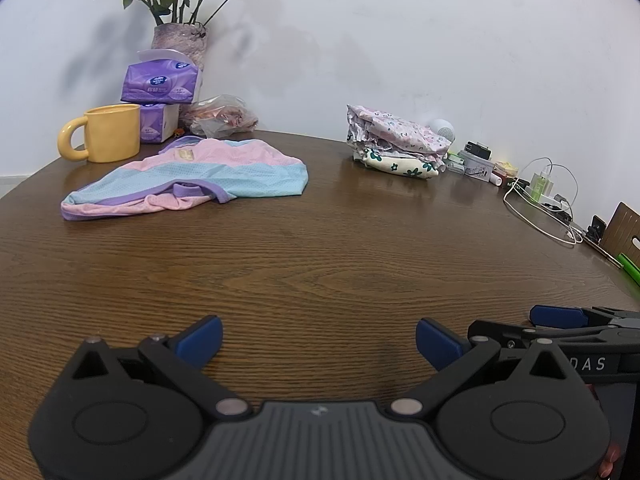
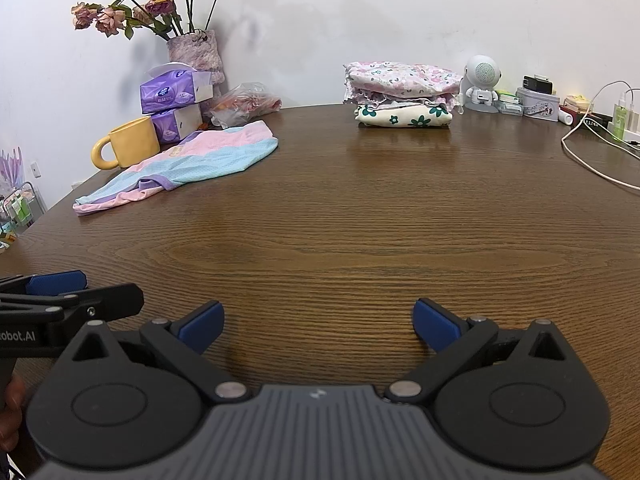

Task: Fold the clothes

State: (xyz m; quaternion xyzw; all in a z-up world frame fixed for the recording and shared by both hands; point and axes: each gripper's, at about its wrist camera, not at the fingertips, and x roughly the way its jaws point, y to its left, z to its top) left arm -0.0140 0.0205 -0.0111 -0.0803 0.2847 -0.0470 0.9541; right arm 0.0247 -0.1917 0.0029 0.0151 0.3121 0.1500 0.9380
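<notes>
A pink, light-blue and purple mesh garment [image 1: 192,174] lies loosely spread on the brown wooden table [image 1: 320,264] at the far left; it also shows in the right wrist view [image 2: 188,162]. A stack of folded floral clothes [image 1: 396,142] sits at the far middle, also in the right wrist view [image 2: 402,94]. My left gripper [image 1: 319,342] is open and empty, low over the near table. My right gripper [image 2: 318,326] is open and empty beside it, on its right. Both are far from the garment.
A yellow mug [image 1: 106,134], purple tissue packs [image 1: 162,84], a vase of dried roses [image 1: 180,40] and a plastic bag [image 1: 222,116] stand behind the garment. A white speaker figure [image 2: 482,80], small boxes, chargers and a white cable [image 2: 592,156] line the far right.
</notes>
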